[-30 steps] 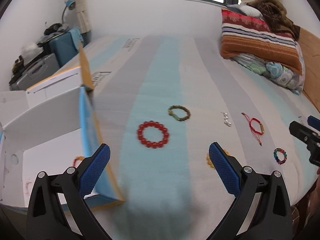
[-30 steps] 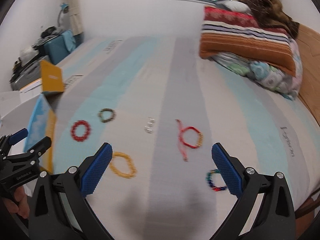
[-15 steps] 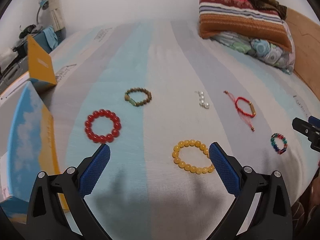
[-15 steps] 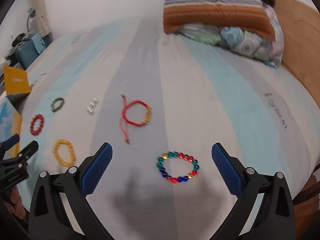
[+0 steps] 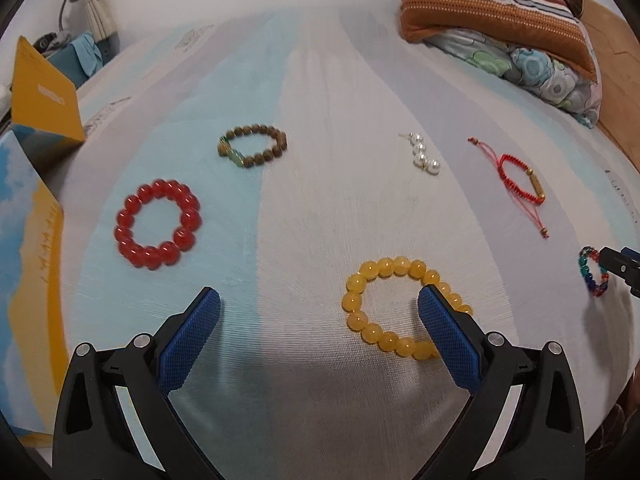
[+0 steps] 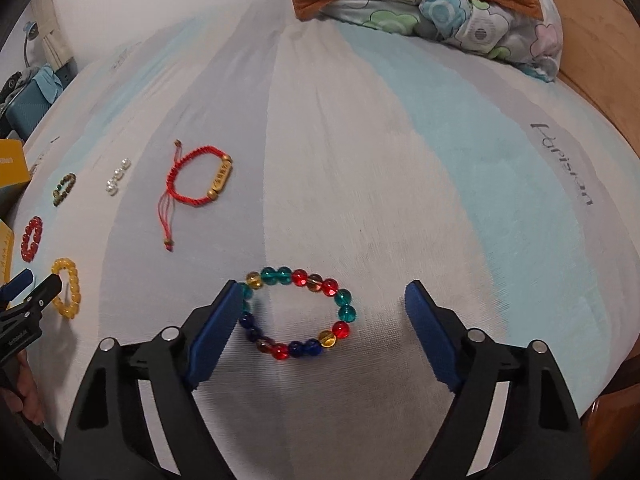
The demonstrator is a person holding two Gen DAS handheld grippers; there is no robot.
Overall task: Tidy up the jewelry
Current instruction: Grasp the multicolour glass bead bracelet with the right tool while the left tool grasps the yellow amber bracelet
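Striped bedding in pale blue, grey and white covers the bed that carries all the jewelry; stacked pillows lie at its far right end. I hold my left tool released, both blue pads spread wide, low over the near edge. Its right pad overlaps the near right part of the yellow bead bracelet; whether it touches the beads I cannot tell. The left pad is over bare sheet. Beyond it, the red bead bracelet lies to the left, near the blue-and-yellow box at the bed's left edge. The brown wooden bead bracelet lies farther back, the short strand of pearls to its right, and the red cord bracelet with a gold tube bead farther right still. All pieces lie flat and apart from one another. I hold my right tool likewise released, pads wide. Its left pad overlaps the left side of the multicolored glass bead bracelet, which lies between the pads, closer to the left one. The right pad is well clear of it. From the right wrist view, the tip of the left tool appears at the far left, at the yellow bead bracelet.
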